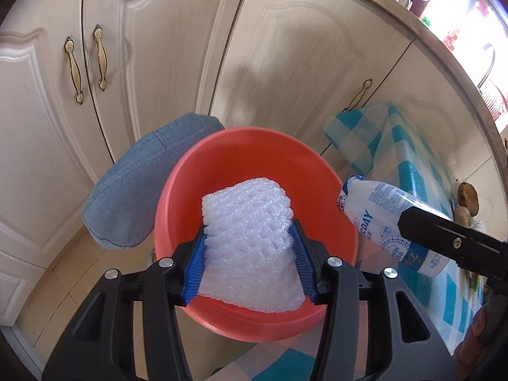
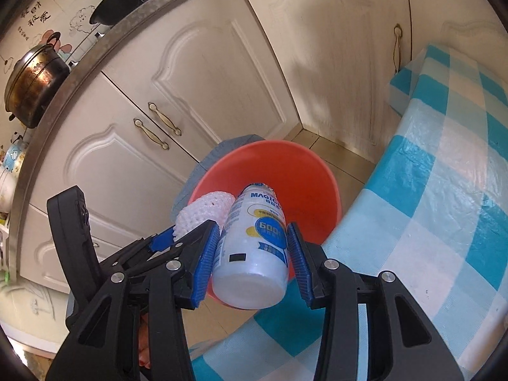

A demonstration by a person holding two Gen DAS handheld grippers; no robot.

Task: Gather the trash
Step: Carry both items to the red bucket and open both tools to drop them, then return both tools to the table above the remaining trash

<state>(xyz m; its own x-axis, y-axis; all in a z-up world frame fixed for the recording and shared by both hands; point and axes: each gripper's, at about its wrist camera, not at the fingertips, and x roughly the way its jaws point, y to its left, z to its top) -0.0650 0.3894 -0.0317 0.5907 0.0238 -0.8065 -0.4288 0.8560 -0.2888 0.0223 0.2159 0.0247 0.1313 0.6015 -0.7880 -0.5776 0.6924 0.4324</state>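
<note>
White foam netting (image 1: pixel 250 247) clamped in your left gripper (image 1: pixel 250 254) hangs directly over the orange plastic basin (image 1: pixel 254 158), while your right gripper (image 2: pixel 250 247), clamped on the white plastic bottle (image 2: pixel 250 254), points it neck-first over the rim.

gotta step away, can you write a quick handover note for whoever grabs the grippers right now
Left gripper: shut on the foam net, held over the red bin.
Right gripper: shut on the white bottle, cap end pointing into the bin, beside the checked table.
Done: both items picked up and brought to the bin.
Left: nothing released yet; the bin looks empty. Open each gripper to drop its item in.
</note>
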